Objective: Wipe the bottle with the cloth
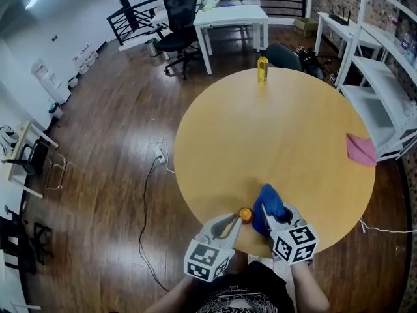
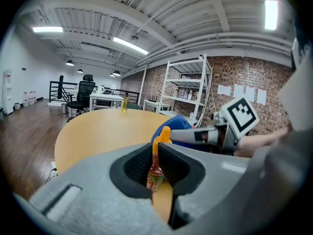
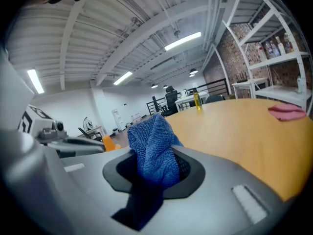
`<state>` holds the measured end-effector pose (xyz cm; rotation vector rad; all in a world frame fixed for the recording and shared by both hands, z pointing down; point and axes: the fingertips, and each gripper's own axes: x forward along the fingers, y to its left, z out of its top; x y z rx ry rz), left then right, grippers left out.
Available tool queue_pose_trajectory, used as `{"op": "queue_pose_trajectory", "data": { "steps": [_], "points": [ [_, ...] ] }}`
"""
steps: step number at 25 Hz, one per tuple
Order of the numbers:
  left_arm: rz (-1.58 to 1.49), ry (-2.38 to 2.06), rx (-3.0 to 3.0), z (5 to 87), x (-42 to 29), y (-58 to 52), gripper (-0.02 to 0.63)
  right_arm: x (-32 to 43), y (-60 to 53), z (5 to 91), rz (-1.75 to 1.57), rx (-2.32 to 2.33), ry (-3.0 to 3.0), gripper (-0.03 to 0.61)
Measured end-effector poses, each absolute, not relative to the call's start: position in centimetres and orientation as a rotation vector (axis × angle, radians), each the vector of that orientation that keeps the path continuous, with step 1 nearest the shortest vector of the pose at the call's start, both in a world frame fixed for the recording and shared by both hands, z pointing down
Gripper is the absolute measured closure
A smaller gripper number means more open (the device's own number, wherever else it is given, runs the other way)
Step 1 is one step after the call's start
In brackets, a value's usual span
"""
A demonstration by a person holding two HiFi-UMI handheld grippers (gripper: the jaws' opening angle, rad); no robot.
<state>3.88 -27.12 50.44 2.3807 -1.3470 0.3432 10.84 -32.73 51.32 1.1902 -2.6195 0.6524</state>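
Blue cloth is clamped in the right tongs, bottle in the left tongs, both over the counter edge; wiping looks imminent, needing cloth pressed against bottle.

cloth looks rough-woven, bottle glossy plastic, table smooth matt wood.

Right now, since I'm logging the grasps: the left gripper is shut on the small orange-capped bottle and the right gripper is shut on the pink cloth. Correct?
Not quite. The right gripper is shut on the blue cloth, as the right gripper view shows; the pink cloth lies on the table. The left gripper is shut on the orange-capped bottle.
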Motion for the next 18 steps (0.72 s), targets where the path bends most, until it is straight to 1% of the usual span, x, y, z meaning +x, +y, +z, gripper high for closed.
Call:
{"op": "queue_pose_trajectory", "data": {
  "steps": [6,10,13,18],
  "points": [
    [0.356,-1.336,2.391,50.8,4.6,-26.4,0.586,8.7,-34.6,42.8,0.460,1.011,-2.813,0.489],
    [0.353,-1.337,2.386,50.7,5.0,-26.3,0.586,6.2,-35.3,39.9,0.406,0.820,-2.911,0.491],
    [0.341,-1.344,2.373,50.8,5.3,-25.9,0.586,4.6,-35.1,40.8,0.416,0.694,-2.928,0.491],
    [0.342,-1.366,2.355,51.2,4.9,-25.9,0.586,3.5,-34.8,46.0,0.502,0.621,-2.855,0.491]
  ]
}}
